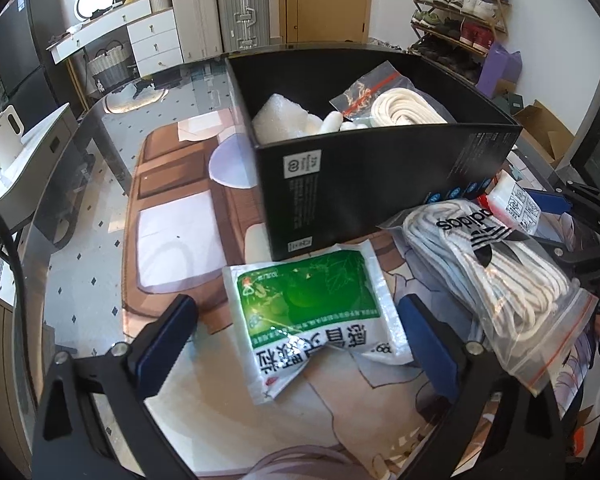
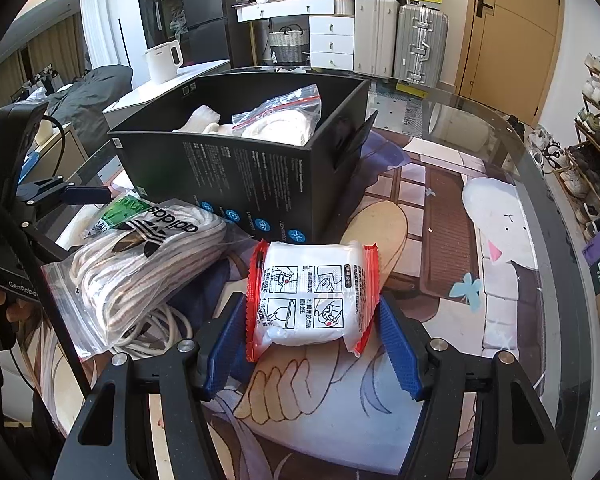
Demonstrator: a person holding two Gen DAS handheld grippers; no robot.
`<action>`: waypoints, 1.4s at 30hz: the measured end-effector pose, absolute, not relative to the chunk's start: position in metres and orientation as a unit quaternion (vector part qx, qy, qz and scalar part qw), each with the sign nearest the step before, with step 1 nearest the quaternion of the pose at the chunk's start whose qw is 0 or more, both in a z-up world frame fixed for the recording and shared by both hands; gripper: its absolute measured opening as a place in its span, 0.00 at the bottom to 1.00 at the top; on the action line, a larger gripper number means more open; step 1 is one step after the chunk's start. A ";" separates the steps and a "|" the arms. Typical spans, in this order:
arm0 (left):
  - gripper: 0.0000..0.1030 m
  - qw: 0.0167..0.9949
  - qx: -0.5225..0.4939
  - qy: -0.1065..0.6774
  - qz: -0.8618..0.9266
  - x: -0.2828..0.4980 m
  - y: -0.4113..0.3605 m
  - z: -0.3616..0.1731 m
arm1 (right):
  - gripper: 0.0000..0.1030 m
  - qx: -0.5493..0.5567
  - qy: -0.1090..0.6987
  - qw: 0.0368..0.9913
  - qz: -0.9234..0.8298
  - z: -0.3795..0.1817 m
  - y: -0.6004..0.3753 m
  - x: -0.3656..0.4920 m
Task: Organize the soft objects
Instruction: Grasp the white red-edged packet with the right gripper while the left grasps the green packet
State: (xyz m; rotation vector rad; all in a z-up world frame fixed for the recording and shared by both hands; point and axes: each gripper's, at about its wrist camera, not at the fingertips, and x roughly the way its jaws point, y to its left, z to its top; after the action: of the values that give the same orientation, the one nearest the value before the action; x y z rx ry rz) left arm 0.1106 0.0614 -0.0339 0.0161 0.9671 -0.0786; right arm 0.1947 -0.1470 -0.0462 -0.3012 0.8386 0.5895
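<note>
The right tongs [image 2: 312, 344] straddle a white pack with red crimped ends [image 2: 310, 294], pads close beside it, though I cannot tell whether they press yet. The left tongs [image 1: 296, 340] stand wide and released around a green-and-white packet [image 1: 308, 320]. Both lie on the table [image 2: 440, 208] before the black box [image 2: 236, 184]. This looks like the pick-up step; next, pinch gently and lift into the box. The packs look puffy and yielding.
</note>
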 end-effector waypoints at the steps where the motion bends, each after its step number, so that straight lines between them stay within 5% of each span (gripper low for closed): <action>1: 0.90 0.886 0.007 0.461 -0.039 0.109 0.064 -0.033 | 0.62 -0.142 0.400 0.861 0.282 -0.046 -0.148 0.195; 7: 0.58 0.896 0.005 0.441 -0.042 0.101 0.078 -0.028 | 0.58 -0.140 0.397 0.861 0.286 -0.045 -0.149 0.194; 13: 0.46 0.900 -0.005 0.434 -0.043 0.094 0.084 -0.027 | 0.55 -0.140 0.394 0.862 0.287 -0.043 -0.149 0.192; 42: 0.43 0.933 -0.038 0.357 -0.007 0.052 0.101 0.008 | 0.53 -0.122 0.351 0.880 0.297 -0.007 -0.162 0.174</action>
State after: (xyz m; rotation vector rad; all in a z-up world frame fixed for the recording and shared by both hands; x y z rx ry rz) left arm 0.0524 0.1013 0.0077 -0.0776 0.7306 -0.0146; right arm 0.1740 -0.1624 -0.0065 -0.2539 0.7313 0.6186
